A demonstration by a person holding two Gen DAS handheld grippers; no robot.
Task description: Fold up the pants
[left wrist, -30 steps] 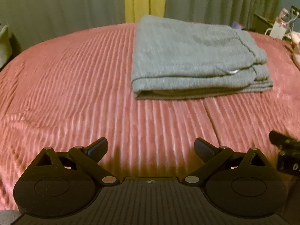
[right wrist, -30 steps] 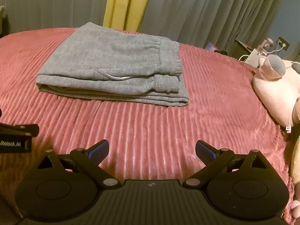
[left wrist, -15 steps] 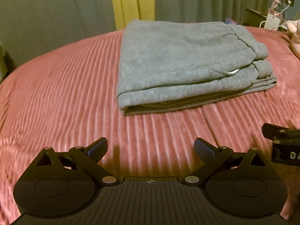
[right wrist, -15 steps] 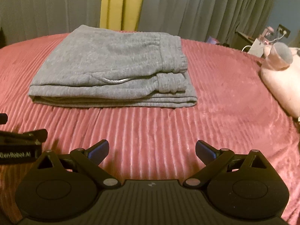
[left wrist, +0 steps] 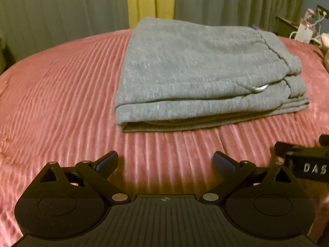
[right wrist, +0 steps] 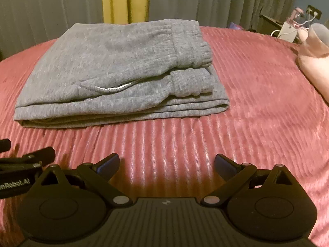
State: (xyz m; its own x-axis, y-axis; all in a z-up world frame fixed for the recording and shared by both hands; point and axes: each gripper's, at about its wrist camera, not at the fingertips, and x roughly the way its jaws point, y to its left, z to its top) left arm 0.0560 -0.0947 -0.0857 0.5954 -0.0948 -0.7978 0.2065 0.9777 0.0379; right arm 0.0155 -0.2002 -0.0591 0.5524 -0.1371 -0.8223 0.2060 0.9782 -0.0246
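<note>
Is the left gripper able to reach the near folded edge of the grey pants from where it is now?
Probably yes. The left gripper is open and points toward the grey pants, and only bare red bedspread lies between them. The right gripper sits off to the side, outside that path.

Left gripper (left wrist: pixel 165 162) spread wide, empty; right gripper (right wrist: pixel 167 163) same, level alongside.
</note>
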